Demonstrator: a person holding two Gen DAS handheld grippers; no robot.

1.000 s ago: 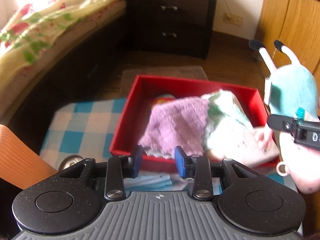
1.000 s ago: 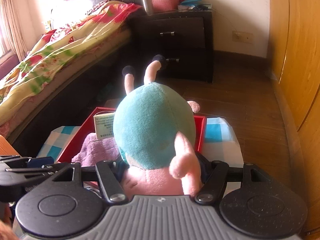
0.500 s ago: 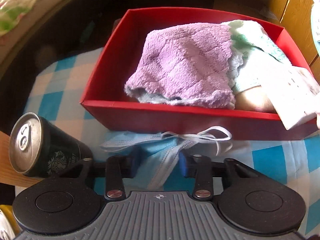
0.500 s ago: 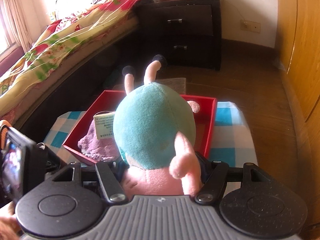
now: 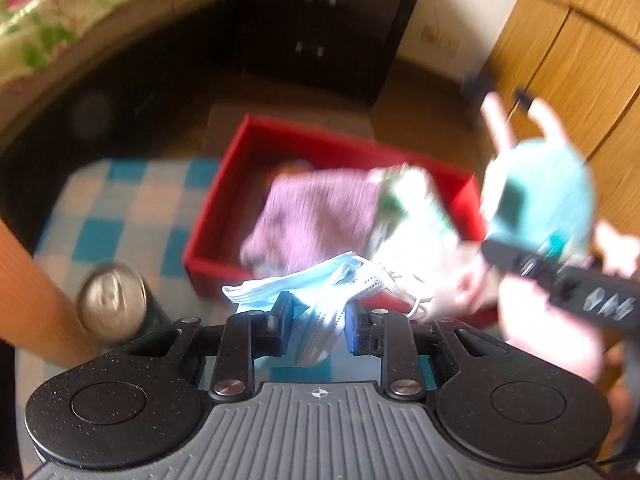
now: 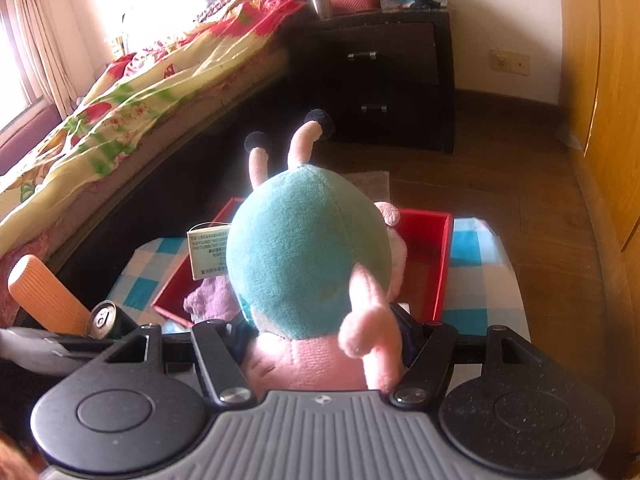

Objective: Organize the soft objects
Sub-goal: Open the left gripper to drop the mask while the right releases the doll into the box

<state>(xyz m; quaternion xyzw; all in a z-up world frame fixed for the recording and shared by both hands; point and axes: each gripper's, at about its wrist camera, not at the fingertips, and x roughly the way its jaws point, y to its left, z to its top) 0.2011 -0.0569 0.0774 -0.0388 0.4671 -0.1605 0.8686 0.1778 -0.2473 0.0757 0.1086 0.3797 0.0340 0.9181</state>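
A home bedroom: bed (image 6: 132,92) ahead-left of the claw, dark nightstand (image 6: 384,76) straight ahead, wooden wardrobe (image 6: 604,92) right.

Your left wrist view is smeared with motion blur, so the purple towel (image 5: 316,216) and the white-green cloth (image 5: 412,216) in the red box (image 5: 224,200) are just mushy shapes. Something orange-ish behind the towel, can't tell what. The can (image 5: 110,300) label is unreadable. In the right view, the plush toy (image 6: 308,256) blocks most of the box interior and hides your right gripper's fingertips (image 6: 406,332). The tag's (image 6: 208,252) print is too small to read.
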